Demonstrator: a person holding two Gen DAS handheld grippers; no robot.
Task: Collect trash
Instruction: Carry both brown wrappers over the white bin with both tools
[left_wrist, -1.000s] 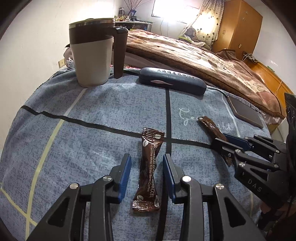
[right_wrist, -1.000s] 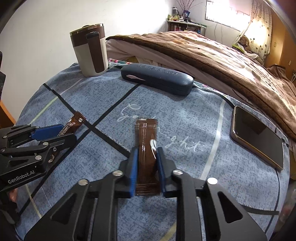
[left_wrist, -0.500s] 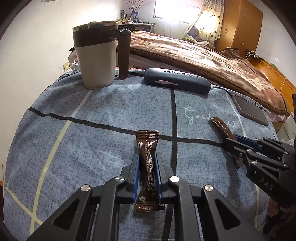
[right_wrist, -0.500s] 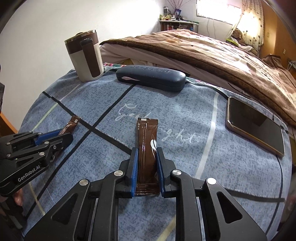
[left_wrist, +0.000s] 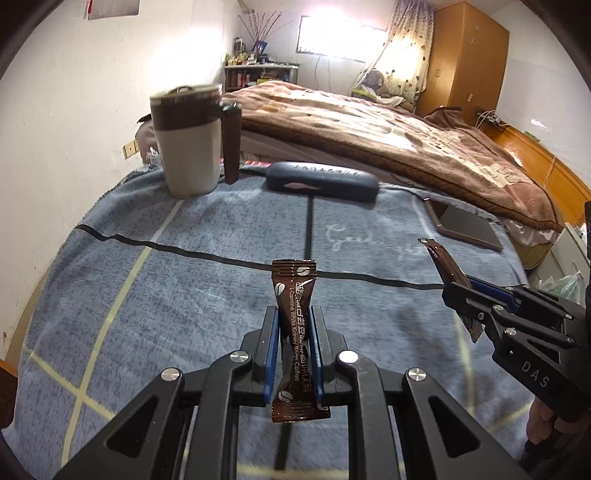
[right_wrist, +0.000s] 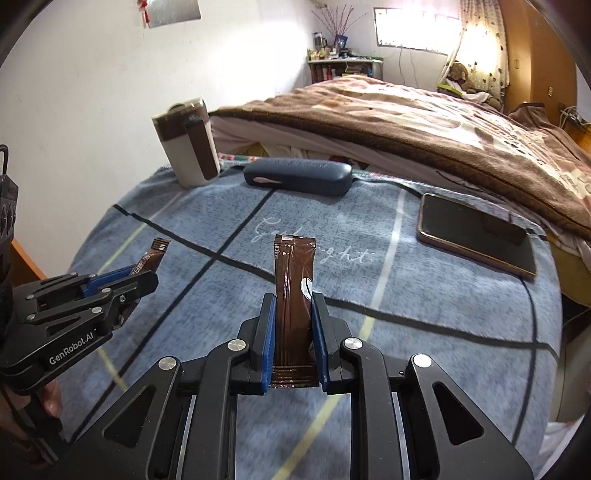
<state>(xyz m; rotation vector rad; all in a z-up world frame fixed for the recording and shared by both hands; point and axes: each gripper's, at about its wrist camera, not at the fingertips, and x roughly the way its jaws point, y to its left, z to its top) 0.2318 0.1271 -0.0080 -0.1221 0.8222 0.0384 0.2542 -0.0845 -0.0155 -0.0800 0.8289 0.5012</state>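
My left gripper (left_wrist: 292, 315) is shut on a brown coffee sachet (left_wrist: 293, 291) with white lettering, pinched at its waist and lifted off the blue cloth (left_wrist: 207, 295). My right gripper (right_wrist: 293, 301) is shut on a plain dark brown sachet (right_wrist: 293, 273), also raised above the cloth. In the left wrist view the right gripper (left_wrist: 458, 290) shows at the right edge with its sachet (left_wrist: 443, 262) sticking up. The right wrist view has the left gripper (right_wrist: 144, 275) at the left edge, its sachet (right_wrist: 153, 254) poking out.
A beige and brown lidded mug (left_wrist: 190, 147) stands at the cloth's far left. A dark blue glasses case (left_wrist: 321, 181) lies behind the centre. A phone (right_wrist: 476, 236) rests at the right. A bed with a brown blanket (right_wrist: 406, 118) lies beyond.
The left gripper closed on the lettered sachet, which lay flat between open jaws before. Both grippers then rose from the cloth with their sachets.
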